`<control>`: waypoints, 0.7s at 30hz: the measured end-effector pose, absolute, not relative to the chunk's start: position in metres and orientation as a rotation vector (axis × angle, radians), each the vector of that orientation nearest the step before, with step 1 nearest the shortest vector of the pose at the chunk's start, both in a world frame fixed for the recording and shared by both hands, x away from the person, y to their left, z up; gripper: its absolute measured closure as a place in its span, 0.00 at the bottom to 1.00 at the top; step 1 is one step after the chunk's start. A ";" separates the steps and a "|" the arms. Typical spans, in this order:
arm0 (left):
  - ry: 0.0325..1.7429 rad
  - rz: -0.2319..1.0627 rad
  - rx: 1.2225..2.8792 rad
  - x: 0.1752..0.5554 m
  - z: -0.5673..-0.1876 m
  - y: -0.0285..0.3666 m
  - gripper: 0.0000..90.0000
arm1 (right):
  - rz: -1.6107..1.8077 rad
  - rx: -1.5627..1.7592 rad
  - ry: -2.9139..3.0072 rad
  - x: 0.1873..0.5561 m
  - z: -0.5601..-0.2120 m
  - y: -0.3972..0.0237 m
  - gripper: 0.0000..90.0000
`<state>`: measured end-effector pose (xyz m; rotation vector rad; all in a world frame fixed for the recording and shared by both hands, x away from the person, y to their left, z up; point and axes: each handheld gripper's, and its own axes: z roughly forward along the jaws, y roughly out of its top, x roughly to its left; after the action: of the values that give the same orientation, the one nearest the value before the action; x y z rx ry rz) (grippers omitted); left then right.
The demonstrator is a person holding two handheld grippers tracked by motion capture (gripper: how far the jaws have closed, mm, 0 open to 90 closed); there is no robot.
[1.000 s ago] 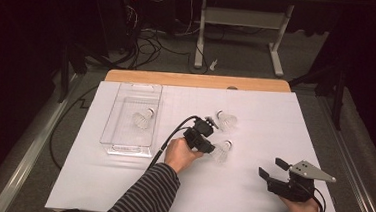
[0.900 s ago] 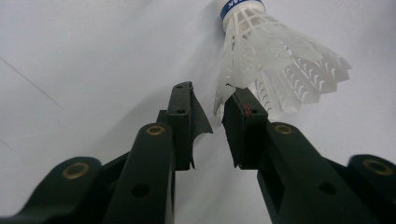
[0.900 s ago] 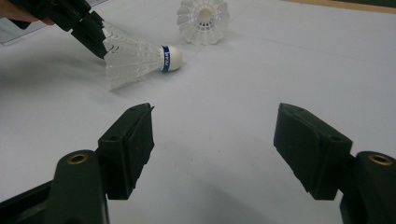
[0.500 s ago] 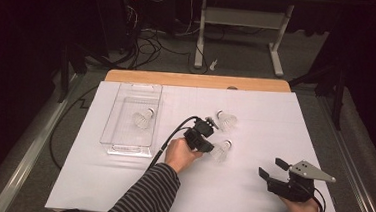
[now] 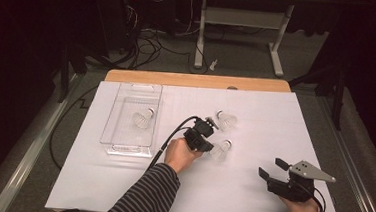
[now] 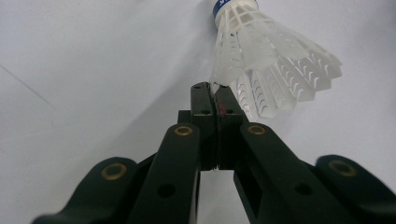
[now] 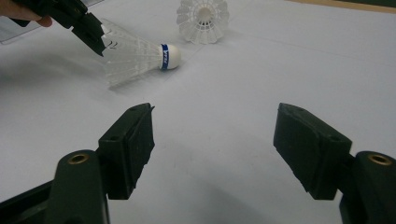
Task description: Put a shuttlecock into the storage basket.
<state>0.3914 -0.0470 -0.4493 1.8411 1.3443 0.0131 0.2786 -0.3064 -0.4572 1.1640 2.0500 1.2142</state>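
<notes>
Plastic shuttlecock [image 6: 261,60], white ribbed skirt and blue-banded cork, lies on the table [image 5: 250,190], its skirt edge pinched by the just-closed left tongs [image 6: 214,89]. Right tongs [image 7: 212,140] gape empty, well apart. Clear rectangular bin [image 5: 118,146] holds another shuttlecock [image 5: 142,119].

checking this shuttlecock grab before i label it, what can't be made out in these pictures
- Held shuttlecock: cork tip cut off by the top edge in the left gripper view.
- Left gripper: in the high view, too small to show its hold on the feathers.
- Shuttlecock in the clear tray: small and blurred, high view.
</notes>
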 end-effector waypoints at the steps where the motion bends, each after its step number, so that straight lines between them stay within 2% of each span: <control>1: 1.343 0.013 1.843 0.391 -0.449 -0.047 0.99 | 1.214 1.164 2.050 0.279 -0.457 -0.306 0.33; 21: 1.330 0.008 1.840 0.385 -0.441 -0.044 0.99 | 1.213 1.164 2.051 0.279 -0.457 -0.306 0.33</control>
<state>0.3849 -0.0436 -0.4406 1.8402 1.3298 0.0076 0.2786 -0.3062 -0.4573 1.1639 2.0515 1.2127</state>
